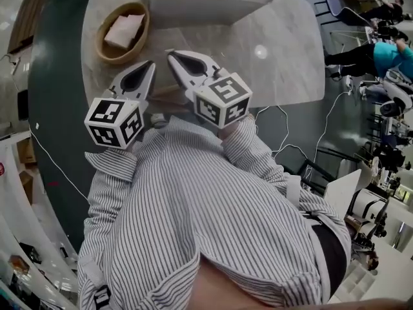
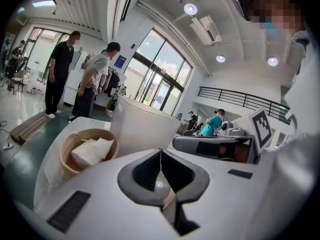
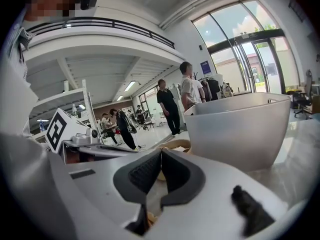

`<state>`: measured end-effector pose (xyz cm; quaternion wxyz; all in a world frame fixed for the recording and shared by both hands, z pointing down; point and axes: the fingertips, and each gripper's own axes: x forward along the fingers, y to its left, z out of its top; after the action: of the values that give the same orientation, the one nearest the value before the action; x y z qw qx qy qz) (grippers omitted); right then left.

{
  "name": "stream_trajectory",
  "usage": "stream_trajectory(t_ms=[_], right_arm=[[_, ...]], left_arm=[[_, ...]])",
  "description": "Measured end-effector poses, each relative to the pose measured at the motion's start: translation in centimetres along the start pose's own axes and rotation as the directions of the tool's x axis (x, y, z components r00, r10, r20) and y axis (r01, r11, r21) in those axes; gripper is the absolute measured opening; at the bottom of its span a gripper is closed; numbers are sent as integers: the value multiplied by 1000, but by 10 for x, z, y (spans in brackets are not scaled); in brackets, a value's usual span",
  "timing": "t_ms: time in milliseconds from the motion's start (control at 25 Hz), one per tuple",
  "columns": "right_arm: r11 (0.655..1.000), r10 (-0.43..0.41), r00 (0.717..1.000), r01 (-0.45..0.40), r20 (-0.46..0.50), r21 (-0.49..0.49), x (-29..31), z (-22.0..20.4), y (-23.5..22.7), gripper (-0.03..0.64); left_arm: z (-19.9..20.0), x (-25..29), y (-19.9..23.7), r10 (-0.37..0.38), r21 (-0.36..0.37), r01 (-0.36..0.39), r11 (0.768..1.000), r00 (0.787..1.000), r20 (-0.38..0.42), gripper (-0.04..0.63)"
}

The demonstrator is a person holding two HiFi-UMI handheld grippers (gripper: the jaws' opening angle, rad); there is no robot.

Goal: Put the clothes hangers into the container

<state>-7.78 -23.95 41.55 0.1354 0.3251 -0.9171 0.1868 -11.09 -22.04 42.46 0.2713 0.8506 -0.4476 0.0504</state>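
Note:
No clothes hanger shows in any view. The pale container (image 1: 206, 2) stands at the far side of the round marble table (image 1: 284, 57); it also shows as a white tub (image 2: 145, 129) (image 3: 240, 129) ahead of both jaws. My left gripper (image 1: 151, 64) and right gripper (image 1: 171, 55) hover side by side over the table's near edge, close to the person's chest. Both are shut with nothing between the pads, as the left gripper view (image 2: 160, 152) and the right gripper view (image 3: 160, 152) show. Each gripper sees the other beside it.
A wicker basket (image 1: 121, 32) holding a folded white cloth (image 2: 91, 151) sits on the table, left of the container. Cables (image 1: 284, 131) trail on the dark floor to the right. Several people (image 2: 92, 79) stand in the hall beyond the table.

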Motion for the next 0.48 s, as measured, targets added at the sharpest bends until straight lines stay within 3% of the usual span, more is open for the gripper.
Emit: stream_trajectory(t_ms=[200, 480], right_arm=[[1000, 3, 1000, -3, -7, 22, 9, 1, 0, 15], [999, 22, 1000, -22, 2, 29, 14, 5, -4, 15]], left_arm=[[3, 0, 9, -11, -49, 11, 999, 1000, -1, 15], [6, 5, 11, -4, -39, 3, 999, 1000, -5, 15]])
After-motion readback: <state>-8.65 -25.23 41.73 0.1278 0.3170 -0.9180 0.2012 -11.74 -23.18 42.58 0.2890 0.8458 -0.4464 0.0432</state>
